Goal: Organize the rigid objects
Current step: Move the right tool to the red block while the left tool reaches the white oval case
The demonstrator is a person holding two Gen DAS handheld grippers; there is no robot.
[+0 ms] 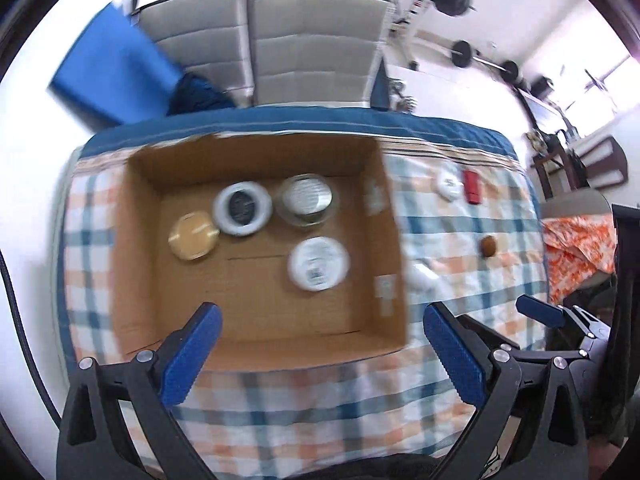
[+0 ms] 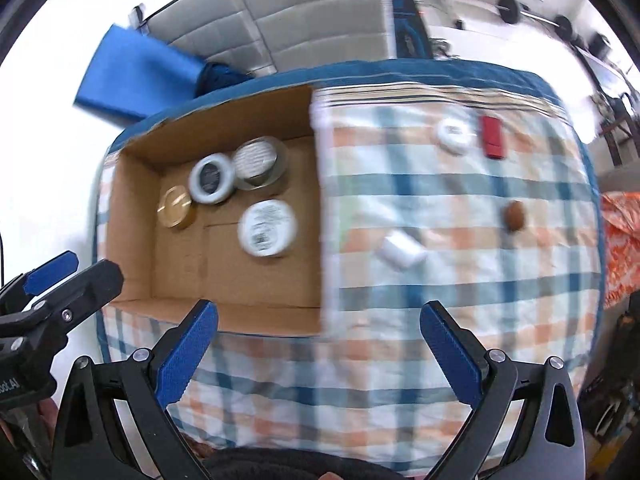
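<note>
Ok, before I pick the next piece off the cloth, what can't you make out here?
- Jar labels in the box: motion blur, both views, unreadable.
- White cylinder: box wall partly hides it in the left view.
- Small brown object: too small and blurred to identify.
- Round white item beside the red case: markings blurred.

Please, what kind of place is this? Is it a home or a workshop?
Most likely a room in a home, used partly as a gym. A checked tablecloth covers the table, a grey padded sofa stands behind it, and barbells with weight plates rest along the far wall.
</note>
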